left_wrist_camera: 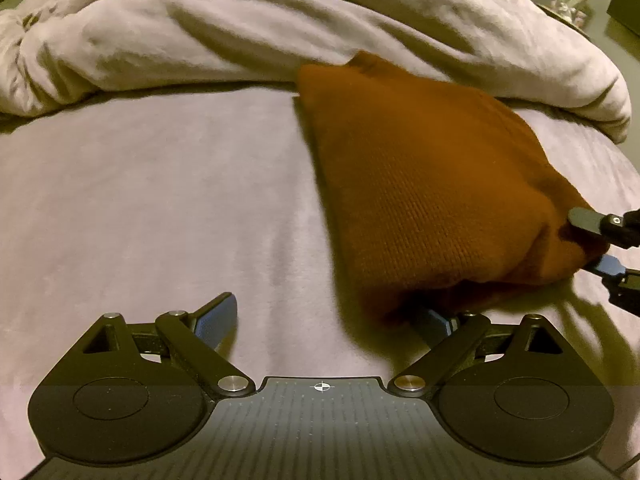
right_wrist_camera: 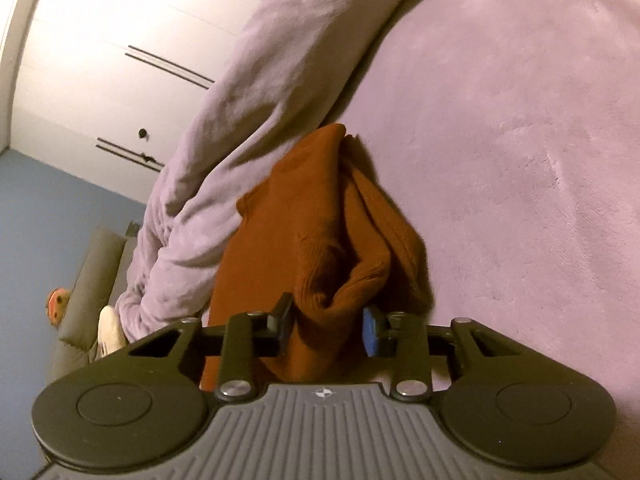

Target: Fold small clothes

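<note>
A rust-brown knitted garment (left_wrist_camera: 420, 184) lies folded on the bed sheet (left_wrist_camera: 140, 200), right of centre in the left wrist view. My left gripper (left_wrist_camera: 324, 316) stands open wide at its near edge. The left fingertip rests on bare sheet, and the right fingertip (left_wrist_camera: 434, 322) is tucked under the garment's near corner. My right gripper (left_wrist_camera: 584, 244) comes in from the right edge and pinches the garment's right corner. In the right wrist view the garment (right_wrist_camera: 304, 220) is bunched thickly between the pads of my right gripper (right_wrist_camera: 328, 326), which is shut on it and holds that end lifted.
A crumpled pale duvet (left_wrist_camera: 280, 32) is heaped along the back of the bed, touching the garment's far end. In the right wrist view, white wardrobe doors (right_wrist_camera: 120, 60) and a grey cushion (right_wrist_camera: 92, 280) lie beyond the duvet (right_wrist_camera: 260, 80). Bare sheet (right_wrist_camera: 520, 140) spreads to the right.
</note>
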`<state>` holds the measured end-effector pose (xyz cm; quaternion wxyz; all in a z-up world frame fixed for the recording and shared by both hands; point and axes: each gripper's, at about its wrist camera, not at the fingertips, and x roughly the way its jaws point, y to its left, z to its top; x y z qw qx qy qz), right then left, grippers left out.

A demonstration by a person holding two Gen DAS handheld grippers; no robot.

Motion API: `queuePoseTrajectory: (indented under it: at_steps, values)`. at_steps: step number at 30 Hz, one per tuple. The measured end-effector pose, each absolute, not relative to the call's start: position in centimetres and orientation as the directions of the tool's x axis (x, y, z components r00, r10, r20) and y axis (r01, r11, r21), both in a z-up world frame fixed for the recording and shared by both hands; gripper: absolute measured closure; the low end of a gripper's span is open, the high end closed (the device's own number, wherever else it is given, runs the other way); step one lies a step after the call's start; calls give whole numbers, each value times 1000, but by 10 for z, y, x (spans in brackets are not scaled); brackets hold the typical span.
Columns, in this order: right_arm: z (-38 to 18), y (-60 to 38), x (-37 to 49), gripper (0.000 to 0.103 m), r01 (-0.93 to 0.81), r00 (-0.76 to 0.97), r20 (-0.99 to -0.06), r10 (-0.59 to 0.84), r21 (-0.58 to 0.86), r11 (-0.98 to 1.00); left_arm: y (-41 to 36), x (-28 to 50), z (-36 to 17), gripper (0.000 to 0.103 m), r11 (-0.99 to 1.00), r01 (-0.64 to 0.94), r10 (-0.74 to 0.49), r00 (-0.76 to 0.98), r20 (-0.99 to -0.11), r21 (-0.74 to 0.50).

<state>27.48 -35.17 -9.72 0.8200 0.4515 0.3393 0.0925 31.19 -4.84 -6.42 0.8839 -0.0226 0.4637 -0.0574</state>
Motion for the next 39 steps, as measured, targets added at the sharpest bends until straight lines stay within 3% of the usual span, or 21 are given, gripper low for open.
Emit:
queuePoseTrajectory:
  at_steps: [4, 5, 6, 15, 22, 27, 29, 34, 39]
  values:
    - [-97, -340, 283, 71, 138, 733, -489, 472, 787, 601, -49, 313, -65, 6, 993, 81, -121, 563, -818, -91]
    - [-93, -336, 285, 80, 122, 732, -500, 463, 764, 633, -48, 312, -64, 6, 993, 85, -121, 565, -816, -88]
    - [-88, -333, 286, 83, 106, 731, -518, 445, 730, 675, -47, 312, -64, 6, 992, 86, -123, 565, -816, -90]
    - [-47, -321, 277, 88, 11, 831, -498, 248, 460, 888, -48, 310, -62, 7, 993, 81, -119, 570, -813, -89]
    - [-61, -312, 267, 88, 41, 839, -526, 140, 318, 947, -41, 310, -64, 7, 990, 87, -141, 556, -819, -112]
    - [-84, -312, 279, 83, 69, 809, -582, 78, 226, 972, -41, 305, -65, 6, 990, 87, -137, 550, -824, -107]
    - [-81, -318, 280, 67, 98, 804, -592, 51, 217, 971, -37, 299, -63, 6, 992, 83, -124, 556, -822, -93]
    - [-62, -328, 263, 67, 117, 821, -571, -11, 150, 982, -19, 288, -46, 8, 993, 32, -109, 598, -794, -112]
    - [-42, -320, 258, 67, 61, 862, -506, 19, 141, 988, -21, 302, -30, 8, 965, 29, -222, 618, -754, -260]
